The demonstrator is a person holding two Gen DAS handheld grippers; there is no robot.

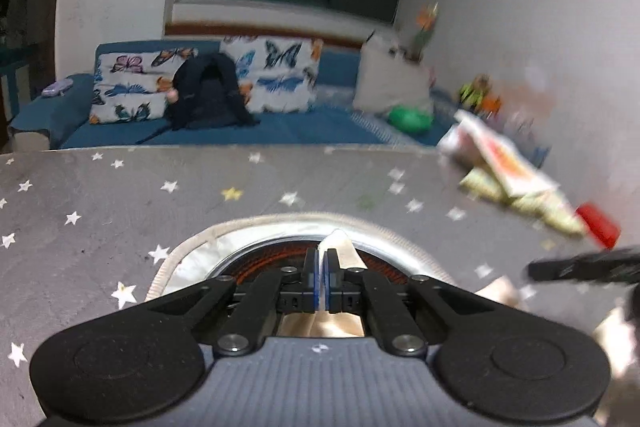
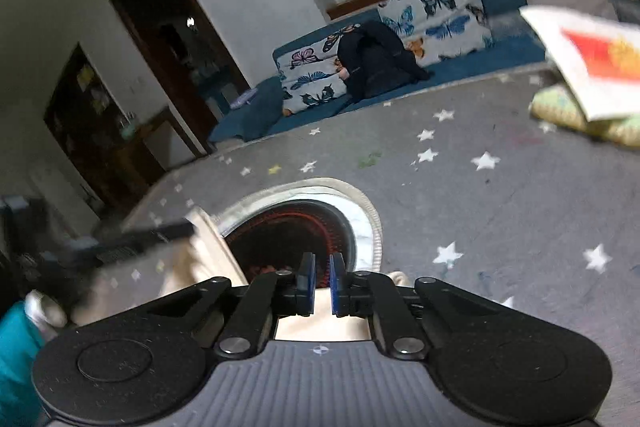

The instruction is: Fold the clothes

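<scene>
A cream garment (image 1: 344, 255) lies on the grey star-patterned table (image 1: 120, 195), over a round opening with a glowing red heater ring. My left gripper (image 1: 322, 263) is shut on a fold of the cream garment, which sticks up between the pads. My right gripper (image 2: 322, 279) stands slightly open above the garment (image 2: 200, 259), with nothing between its pads. The right gripper shows at the right edge of the left wrist view (image 1: 584, 267), and the left gripper at the left of the right wrist view (image 2: 132, 239).
A stack of folded clothes (image 1: 512, 183) sits at the table's far right with a red object (image 1: 598, 225) beside it; the stack also shows in the right wrist view (image 2: 592, 83). A blue sofa (image 1: 280, 127) with butterfly cushions and a black backpack (image 1: 208, 95) stands behind the table.
</scene>
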